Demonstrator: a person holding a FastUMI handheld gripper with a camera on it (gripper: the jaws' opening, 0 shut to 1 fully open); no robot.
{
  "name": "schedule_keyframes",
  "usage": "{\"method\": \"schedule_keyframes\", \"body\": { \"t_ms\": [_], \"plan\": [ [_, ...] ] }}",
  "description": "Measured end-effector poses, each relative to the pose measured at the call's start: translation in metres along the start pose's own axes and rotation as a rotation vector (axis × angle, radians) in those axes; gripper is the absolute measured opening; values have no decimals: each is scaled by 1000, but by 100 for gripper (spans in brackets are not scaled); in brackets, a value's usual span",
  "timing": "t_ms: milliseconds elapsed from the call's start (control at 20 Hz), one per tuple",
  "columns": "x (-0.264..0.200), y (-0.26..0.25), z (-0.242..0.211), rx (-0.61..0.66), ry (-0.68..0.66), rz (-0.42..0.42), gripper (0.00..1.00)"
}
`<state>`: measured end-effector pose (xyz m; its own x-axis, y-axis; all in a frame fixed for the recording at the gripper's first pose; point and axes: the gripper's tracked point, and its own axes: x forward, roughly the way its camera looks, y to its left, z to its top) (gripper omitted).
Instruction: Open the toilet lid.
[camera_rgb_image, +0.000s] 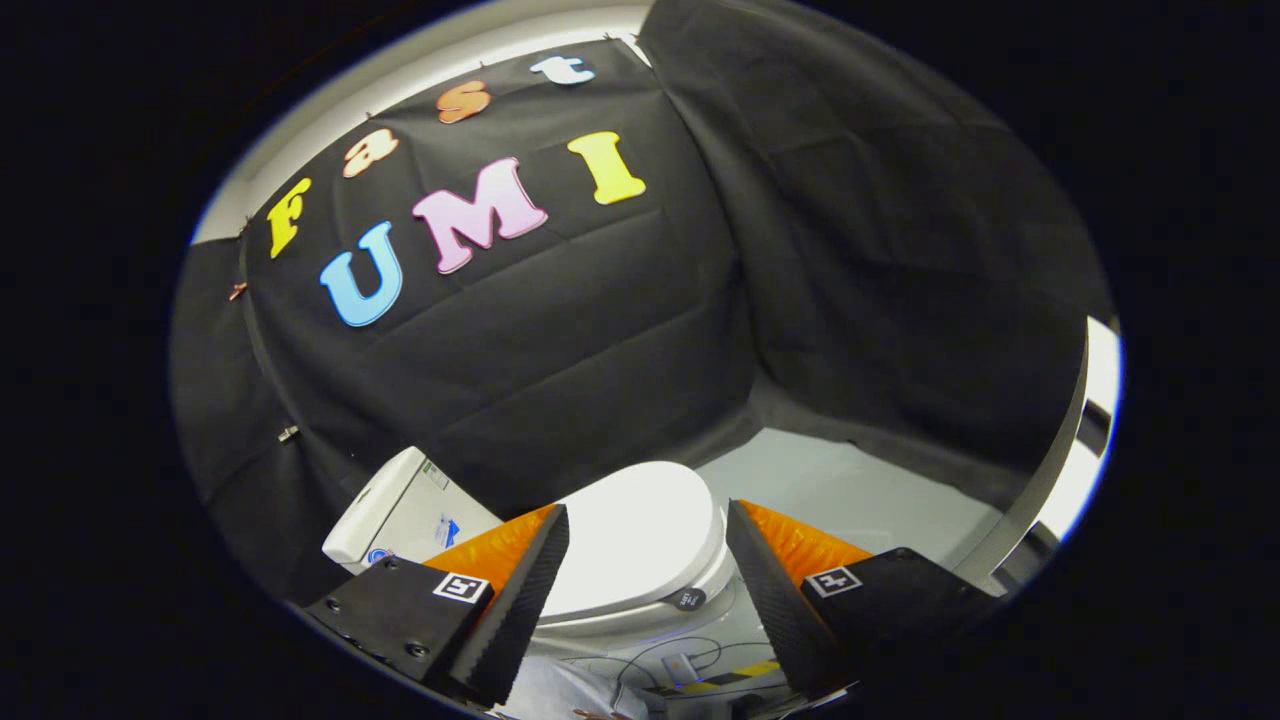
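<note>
The gripper hung above the closed toilet lid, fingers spread wide, grasping nothing; hooking the lid's front edge looked the surest start.

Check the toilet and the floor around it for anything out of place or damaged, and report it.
Nothing looks damaged or spilled. The toilet lid lies shut and flat, the tank stands behind it. One oddity: loose cables and a small device lie on the floor by the base. The gripper hangs open above the lid.
</note>
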<state>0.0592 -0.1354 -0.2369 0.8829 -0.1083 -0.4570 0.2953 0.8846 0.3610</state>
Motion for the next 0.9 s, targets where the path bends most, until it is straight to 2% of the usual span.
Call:
{"method": "schedule_keyframes", "body": {
  "t_ms": [400,750,900],
  "plan": [
    [73,-39,-94,186,189,43,96],
    [120,-77,-170,345,335,13,96],
    [135,-85,-200,414,387,14,88]
  ]
}}
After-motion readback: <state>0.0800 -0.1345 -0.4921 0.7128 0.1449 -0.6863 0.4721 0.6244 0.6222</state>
